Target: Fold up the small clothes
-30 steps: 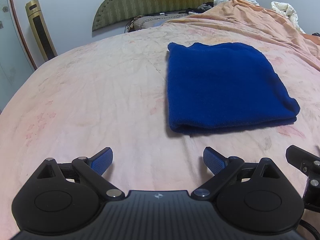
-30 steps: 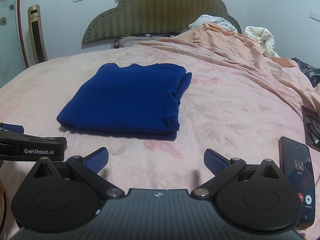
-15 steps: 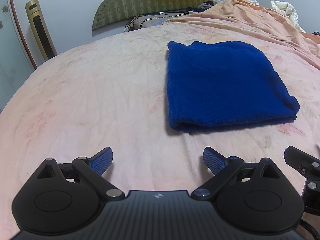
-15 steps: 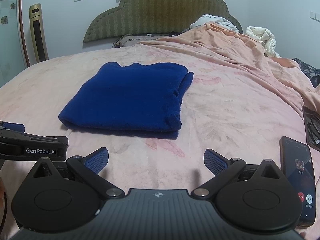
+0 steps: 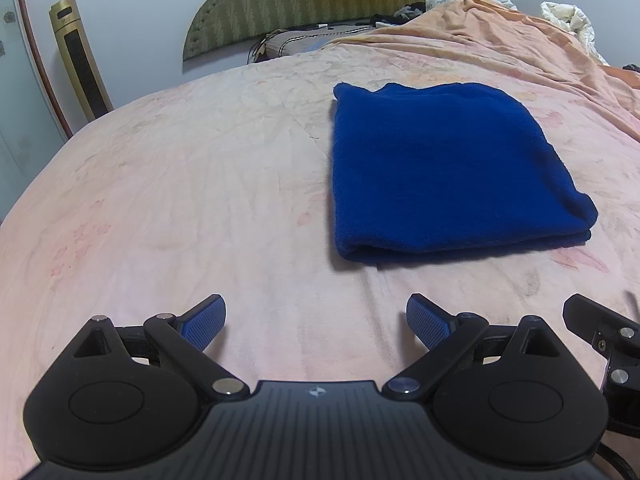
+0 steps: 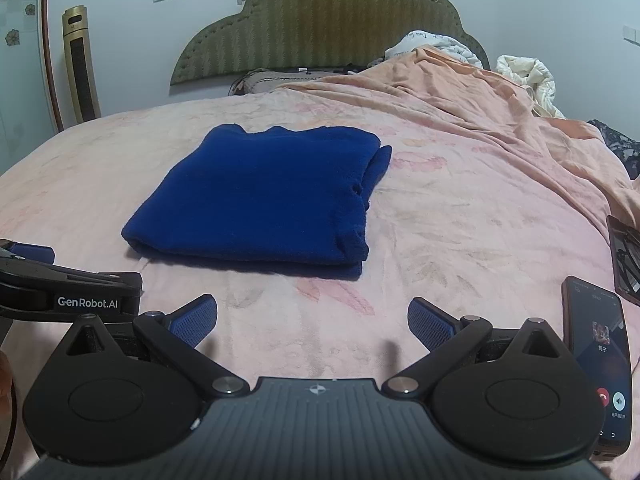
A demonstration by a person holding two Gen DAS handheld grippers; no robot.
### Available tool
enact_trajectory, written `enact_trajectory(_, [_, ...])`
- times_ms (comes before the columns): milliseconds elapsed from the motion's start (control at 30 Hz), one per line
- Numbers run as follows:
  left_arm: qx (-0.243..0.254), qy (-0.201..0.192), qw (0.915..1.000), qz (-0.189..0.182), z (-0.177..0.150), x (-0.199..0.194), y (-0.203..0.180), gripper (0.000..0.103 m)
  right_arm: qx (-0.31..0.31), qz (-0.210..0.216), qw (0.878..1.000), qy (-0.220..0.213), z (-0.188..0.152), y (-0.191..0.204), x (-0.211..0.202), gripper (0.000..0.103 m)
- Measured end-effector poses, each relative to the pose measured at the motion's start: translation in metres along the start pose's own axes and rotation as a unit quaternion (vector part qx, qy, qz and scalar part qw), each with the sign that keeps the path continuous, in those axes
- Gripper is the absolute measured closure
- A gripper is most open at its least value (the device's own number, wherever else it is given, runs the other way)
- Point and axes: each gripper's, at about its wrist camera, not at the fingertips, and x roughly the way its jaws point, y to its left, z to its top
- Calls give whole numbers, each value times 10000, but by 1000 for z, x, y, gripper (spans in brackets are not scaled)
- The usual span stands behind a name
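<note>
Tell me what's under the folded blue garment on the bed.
The blue garment lies folded flat on the pink bedsheet, which shows all around its edges. Whatever sits beneath or between its layers is covered, so that cannot be seen.

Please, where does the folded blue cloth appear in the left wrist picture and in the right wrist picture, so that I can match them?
Left wrist view: the folded blue cloth lies right of centre on the pink bedsheet.
Right wrist view: the cloth lies left of centre, beyond the open gripper.
Shared landmark: the green headboard at the top of both pictures.
</note>
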Motion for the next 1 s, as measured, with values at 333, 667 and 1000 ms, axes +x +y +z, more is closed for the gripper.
enact_trajectory(333, [-19, 7, 10000, -20, -1, -1, 1, 5, -15, 2, 10000, -6, 0, 2, 0, 0])
enact_trajectory(667, [-4, -43, 10000, 3, 1, -4, 2, 5, -60, 23, 9999, -86, 3, 4, -7, 0])
enact_trajectory(1000, [61, -147, 9999, 15, 3, -7, 1, 5, -71, 29, 9999, -91, 3, 5, -8, 0])
